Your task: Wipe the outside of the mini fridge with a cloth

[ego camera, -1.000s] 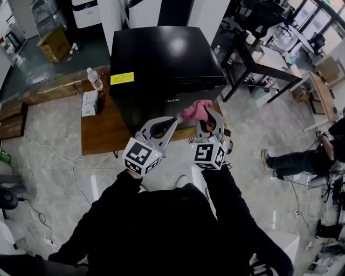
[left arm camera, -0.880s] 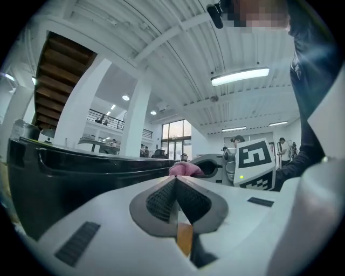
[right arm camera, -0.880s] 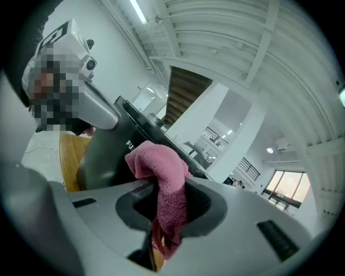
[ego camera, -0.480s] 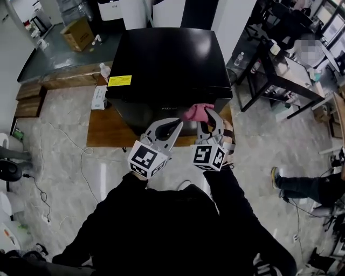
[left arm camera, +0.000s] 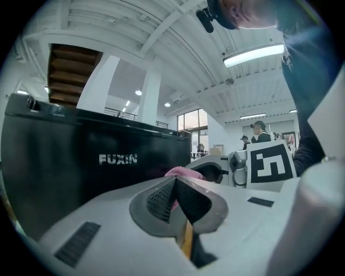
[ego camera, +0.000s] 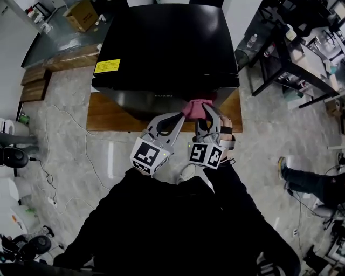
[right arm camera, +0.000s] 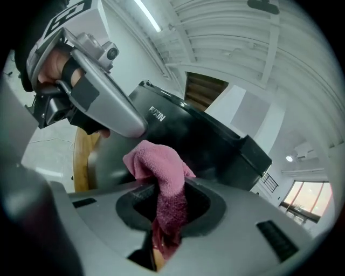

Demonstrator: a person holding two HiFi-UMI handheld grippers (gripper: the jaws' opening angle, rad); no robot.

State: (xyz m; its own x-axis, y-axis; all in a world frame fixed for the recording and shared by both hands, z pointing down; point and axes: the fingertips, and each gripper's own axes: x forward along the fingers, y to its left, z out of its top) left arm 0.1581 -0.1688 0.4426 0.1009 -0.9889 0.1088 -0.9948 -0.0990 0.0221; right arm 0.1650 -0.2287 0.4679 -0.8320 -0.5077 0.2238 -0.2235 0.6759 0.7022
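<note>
Sleeves (ego camera: 161, 215): black, filling the bottom of the head view, both arms reaching forward.
Left tool (ego camera: 179, 116): jaws pressed together with nothing between them. It points at the front face of the fridge, just beside the right tool.
Right tool (ego camera: 208, 111): jaws clamped on the cloth, with the fabric running down through the gap between them.
Cloth (right arm camera: 160, 163): pink terry, bunched into a lump above the right tool's tips. It sits at the fridge's front face near the top edge; it looks to be against the face, though contact is not clear from any view.
Mini fridge (ego camera: 161, 48): black and glossy, standing on the surface, with white FUXIN lettering (left arm camera: 118, 159) on the front and a yellow label (ego camera: 107, 66) on top near the left edge.
Surface (ego camera: 108, 116): low wooden board under the fridge, showing at both of its front corners.
Floor (ego camera: 64, 135): pale stone, with cables trailing at the left.
Cardboard box (ego camera: 83, 12): well behind the fridge, at the upper left.
</note>
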